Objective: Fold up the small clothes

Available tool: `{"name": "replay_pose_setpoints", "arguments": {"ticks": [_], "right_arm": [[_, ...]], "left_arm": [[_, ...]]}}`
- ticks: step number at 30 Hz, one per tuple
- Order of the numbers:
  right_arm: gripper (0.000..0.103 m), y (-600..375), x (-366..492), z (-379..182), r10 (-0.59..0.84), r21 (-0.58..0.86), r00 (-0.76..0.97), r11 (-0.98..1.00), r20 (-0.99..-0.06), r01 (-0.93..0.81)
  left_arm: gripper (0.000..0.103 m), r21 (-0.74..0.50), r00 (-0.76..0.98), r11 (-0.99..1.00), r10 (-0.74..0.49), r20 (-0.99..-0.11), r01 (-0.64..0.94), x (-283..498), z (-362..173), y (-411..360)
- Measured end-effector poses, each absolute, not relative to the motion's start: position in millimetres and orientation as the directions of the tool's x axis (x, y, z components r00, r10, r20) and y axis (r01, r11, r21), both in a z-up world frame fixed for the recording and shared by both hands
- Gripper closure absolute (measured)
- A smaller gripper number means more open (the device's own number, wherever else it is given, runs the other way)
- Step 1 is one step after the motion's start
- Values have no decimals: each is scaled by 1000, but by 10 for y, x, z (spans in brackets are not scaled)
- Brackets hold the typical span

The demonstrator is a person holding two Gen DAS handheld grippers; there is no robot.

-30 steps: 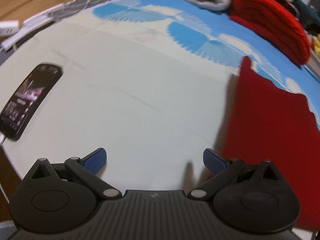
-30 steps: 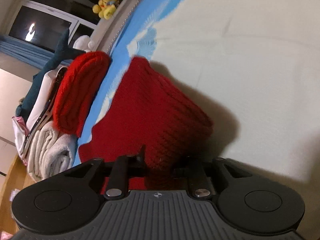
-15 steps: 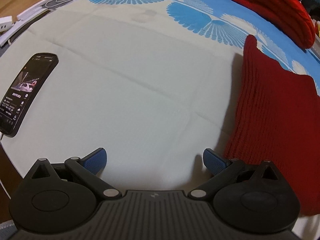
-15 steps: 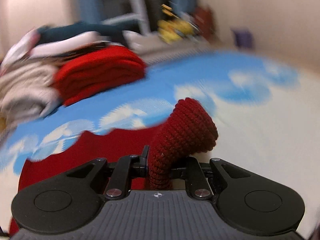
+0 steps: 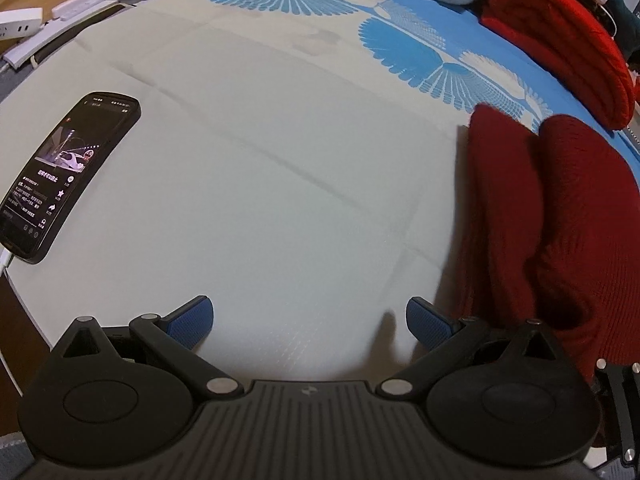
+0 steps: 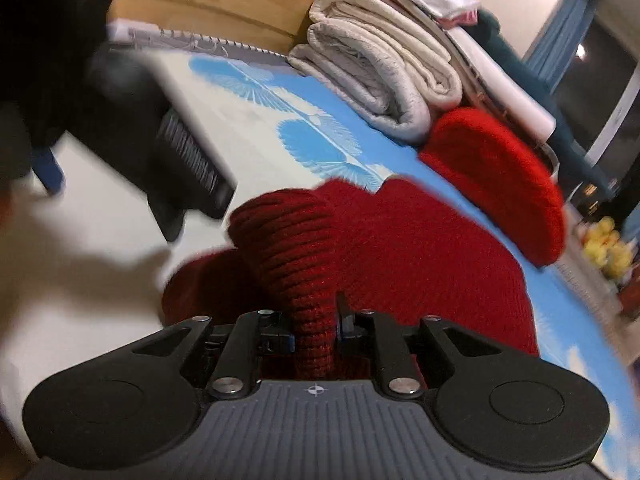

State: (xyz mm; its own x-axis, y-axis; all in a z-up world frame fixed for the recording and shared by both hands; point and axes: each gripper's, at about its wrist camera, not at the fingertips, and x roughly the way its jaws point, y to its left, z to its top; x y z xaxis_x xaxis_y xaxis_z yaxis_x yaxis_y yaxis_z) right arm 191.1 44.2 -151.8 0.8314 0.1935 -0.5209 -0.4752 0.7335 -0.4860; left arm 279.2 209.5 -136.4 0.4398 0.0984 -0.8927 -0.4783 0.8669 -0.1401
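Note:
A dark red knitted garment (image 5: 540, 216) lies on the pale sheet (image 5: 260, 184) at the right of the left wrist view. One part of it is raised in a fold over the rest. My right gripper (image 6: 314, 332) is shut on a bunched ribbed edge of the dark red knit (image 6: 400, 248), which stands up between its jaws. My left gripper (image 5: 308, 320) hovers open over bare sheet just left of the garment, nothing between its blue pads (image 5: 188, 322). The left gripper's black body (image 6: 168, 156) shows blurred at the left of the right wrist view.
A lit phone (image 5: 60, 176) lies on the sheet at the left. A folded bright red knit (image 6: 500, 176) and a stack of folded pale cloths (image 6: 380, 72) sit at the sheet's far edge. Cables and a white power strip (image 5: 24, 28) lie beyond the left corner.
My right gripper has swung round with the red knit's edge, carrying it up and over the garment into a fold. The left gripper has stayed put, open.

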Motion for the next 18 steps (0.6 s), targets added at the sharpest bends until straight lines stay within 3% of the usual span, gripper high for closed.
{"name": "replay_pose_setpoints", "arguments": {"ticks": [5, 9, 14, 18], "right_arm": [[60, 247, 1968, -1247, 304, -308, 784, 796, -541, -521], [59, 143, 1894, -1126, 458, -95, 673, 783, -580, -615], [61, 139, 1922, -1362, 457, -45, 590, 765, -666, -643], [61, 20, 1920, -1179, 504, 47, 574, 776, -645, -629]], "left_arm": [[0, -158, 457, 866, 88, -885, -475, 2770, -1334, 2128], [0, -177, 475, 861, 82, -876, -476, 2747, -1297, 2149], [0, -238, 536, 855, 55, -842, -461, 2723, -1193, 2112], [0, -328, 610, 866, -34, -792, -378, 2728, -1046, 1933]]}}
